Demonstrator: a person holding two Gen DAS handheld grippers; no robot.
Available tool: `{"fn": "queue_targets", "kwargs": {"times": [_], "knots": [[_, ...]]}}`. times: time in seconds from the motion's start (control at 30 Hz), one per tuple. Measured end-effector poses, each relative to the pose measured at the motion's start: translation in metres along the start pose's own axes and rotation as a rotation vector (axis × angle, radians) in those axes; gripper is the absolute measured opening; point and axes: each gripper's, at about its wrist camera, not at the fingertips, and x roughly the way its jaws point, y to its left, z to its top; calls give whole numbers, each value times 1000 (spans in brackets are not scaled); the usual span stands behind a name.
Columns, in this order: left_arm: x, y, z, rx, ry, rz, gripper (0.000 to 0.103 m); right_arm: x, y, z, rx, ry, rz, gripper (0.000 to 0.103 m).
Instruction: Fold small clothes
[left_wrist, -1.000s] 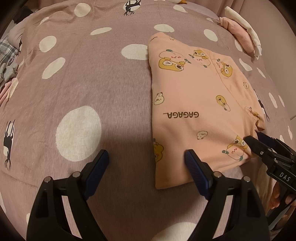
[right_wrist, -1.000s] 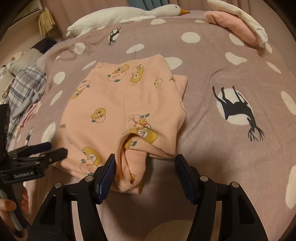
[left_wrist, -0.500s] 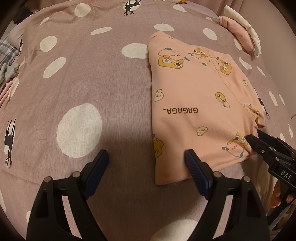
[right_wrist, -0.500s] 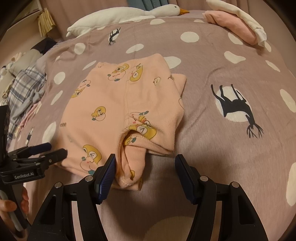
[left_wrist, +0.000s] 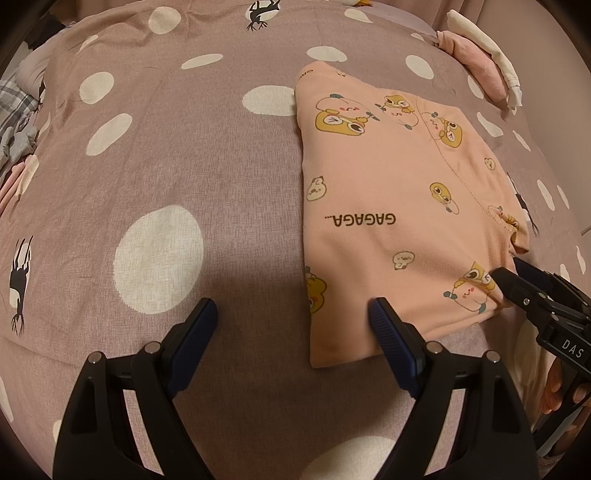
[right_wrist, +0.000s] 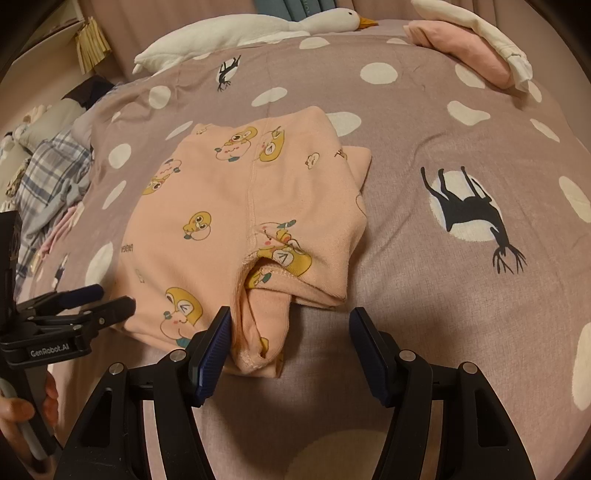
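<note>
Though perhaps untouched — folded garment (right_wrist: 255, 221) between right tool (right_wrist: 290, 350) tips.

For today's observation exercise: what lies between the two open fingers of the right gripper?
In the right wrist view, the right gripper is open around a protruding folded end of the peach garment, which lies near its left finger; the remaining gap shows bare bedspread.

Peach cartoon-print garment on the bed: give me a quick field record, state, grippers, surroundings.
garment: folded peach cartoon-print cotton garment, lying on the bedspread
print: "GAGAGA..." text, yellow cartoon animals
loose part: narrow end sticking out of the fold toward the right gripper
surface: mauve bedspread with white dots
left gripper: open, right finger over garment's near edge
right gripper: open, straddling the protruding end, not closed on it
background: white goose plush, folded pink cloth pile, plaid cloth
</note>
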Motion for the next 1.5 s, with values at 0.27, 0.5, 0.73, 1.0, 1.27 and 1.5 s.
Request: {"fn": "queue_targets", "kwargs": {"times": [0.27,0.5,0.73,1.0,1.27,1.5], "knots": [[0,-1,0,2,1,4,85,-3,-1,-1,7,-2,4,64],[-1,-2,-2,2,2,10,85,-4,-1,-2,9,-1,6,64],[-1,-1,-2,5,1,12,85,-5,-1,-2,9,-1,8,64],[-2,-2,-4,9,1,20,85,-5,-2,-3,9,-1,8,64],[-2,-2,-4,12,1,21,85,-6,-2,-4,10,-1,7,64],[-3,-2,-5,12,2,22,85,-6,-2,-4,8,-1,8,64]]}}
